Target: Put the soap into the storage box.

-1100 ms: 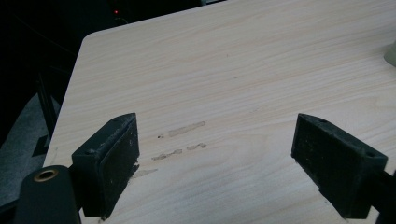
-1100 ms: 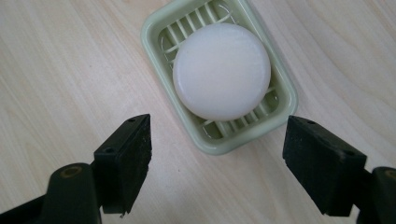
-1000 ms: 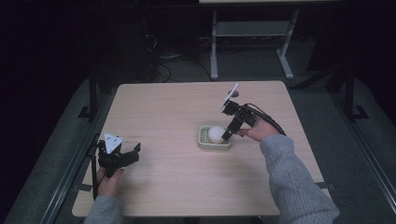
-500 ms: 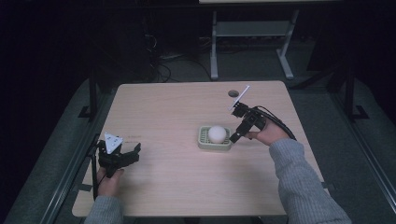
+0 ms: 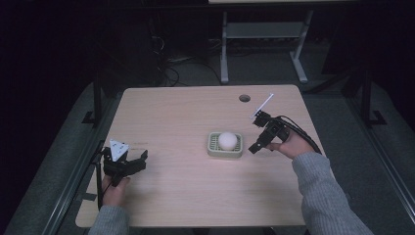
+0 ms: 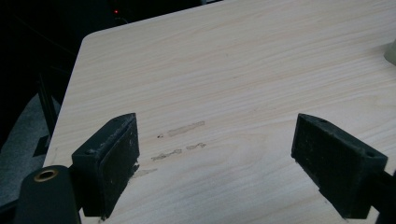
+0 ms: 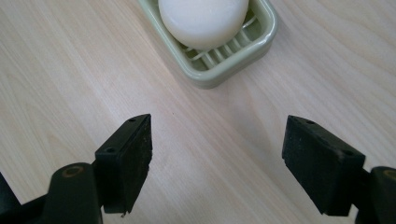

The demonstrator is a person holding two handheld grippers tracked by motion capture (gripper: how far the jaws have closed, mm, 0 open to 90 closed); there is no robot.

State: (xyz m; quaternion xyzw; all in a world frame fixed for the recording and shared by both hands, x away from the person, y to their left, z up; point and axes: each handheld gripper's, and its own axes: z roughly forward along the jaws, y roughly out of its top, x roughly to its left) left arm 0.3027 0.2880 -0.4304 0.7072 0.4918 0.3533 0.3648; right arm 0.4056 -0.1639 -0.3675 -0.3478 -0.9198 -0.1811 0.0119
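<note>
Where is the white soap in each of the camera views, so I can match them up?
High view: the white soap lies in the green soap dish at mid-table, just left of the right gripper.
Right gripper view: soap at top centre, in the dish, beyond the open jaws.
Left gripper view: the soap is not in it; a pale corner at the right edge may be the dish.
Shared landmark: the green soap dish.

Grey knit sleeves (image 5: pixel 318 191), black screw-studded claws (image 7: pixel 217 163).
</note>
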